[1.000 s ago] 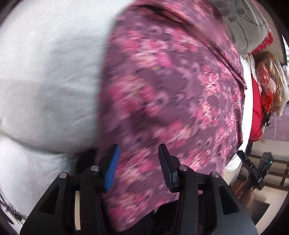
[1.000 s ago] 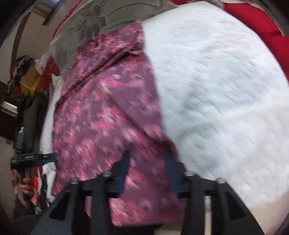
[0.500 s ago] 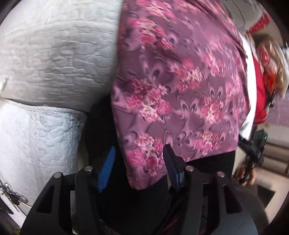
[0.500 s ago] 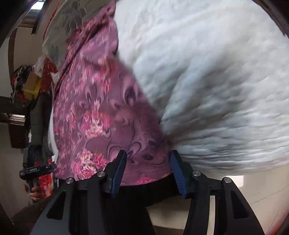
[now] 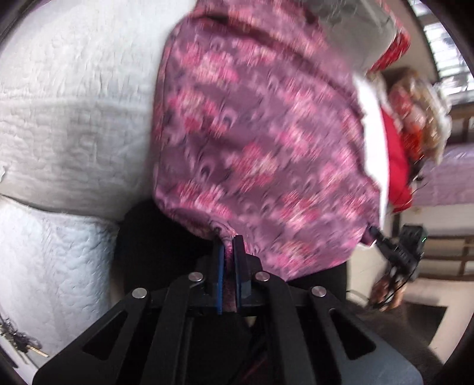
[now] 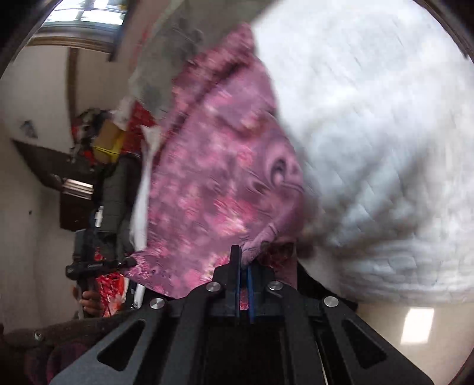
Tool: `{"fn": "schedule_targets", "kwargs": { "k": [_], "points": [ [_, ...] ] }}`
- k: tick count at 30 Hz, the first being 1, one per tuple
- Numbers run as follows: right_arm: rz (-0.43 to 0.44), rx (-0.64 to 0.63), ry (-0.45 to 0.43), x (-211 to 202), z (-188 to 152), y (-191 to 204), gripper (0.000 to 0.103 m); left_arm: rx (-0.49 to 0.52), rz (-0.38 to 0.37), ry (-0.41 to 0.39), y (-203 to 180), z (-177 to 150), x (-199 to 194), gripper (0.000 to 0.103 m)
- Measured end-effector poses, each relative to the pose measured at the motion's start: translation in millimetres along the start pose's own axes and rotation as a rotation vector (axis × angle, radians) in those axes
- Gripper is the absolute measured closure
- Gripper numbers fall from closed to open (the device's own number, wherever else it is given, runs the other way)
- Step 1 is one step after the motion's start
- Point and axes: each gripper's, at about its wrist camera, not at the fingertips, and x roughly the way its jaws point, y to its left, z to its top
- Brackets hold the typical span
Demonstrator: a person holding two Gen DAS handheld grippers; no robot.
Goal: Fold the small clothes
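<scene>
A purple garment with pink flower print [image 5: 260, 142] lies on a white quilted bed [image 5: 74, 118] and hangs over its near edge. My left gripper [image 5: 227, 245] is shut on the garment's near left hem. The garment also shows in the right wrist view [image 6: 219, 183], blurred. My right gripper [image 6: 243, 257] is shut on its near right hem corner. In the left wrist view the other gripper [image 5: 397, 251] shows at the garment's right corner; in the right wrist view the other gripper [image 6: 97, 263] shows at the left.
The white quilt [image 6: 385, 133] fills the right of the right wrist view. A grey flowered cloth [image 5: 355, 26] lies beyond the garment. Red fabric [image 5: 397, 165] and clutter sit at the bed's far side. A dark shelf [image 6: 59, 177] stands by the wall.
Both grippers were open around the garment's near hem. Both have shut on the hem, and the fabric's edge is bunched and lifted.
</scene>
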Motion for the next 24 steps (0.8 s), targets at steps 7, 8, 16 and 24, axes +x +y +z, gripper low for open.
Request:
{"fn": "schedule_targets", "kwargs": {
  "k": [7,8,16,24],
  "points": [
    [0.095,-0.02,-0.128,-13.5,32.7,33.9,0.1,-0.075,-0.118,-0.1,1.8,35.7,-22.4,0.1],
    [0.107,-0.017,-0.139,-13.8,36.5,35.8,0.1,-0.084,-0.129,-0.114,3.2,42.2,-26.2,0.1],
    [0.173,0.036,-0.186,4.2,92.8,51.7,0.1,-0.148,-0.178,-0.239,12.6,96.3,-44.3,0.1],
    [0.075,0.051,-0.136,27.4,121.5,48.9,0.1,0.002,0.022,-0.048,7.0,70.7,-4.6,0.098]
  ]
}}
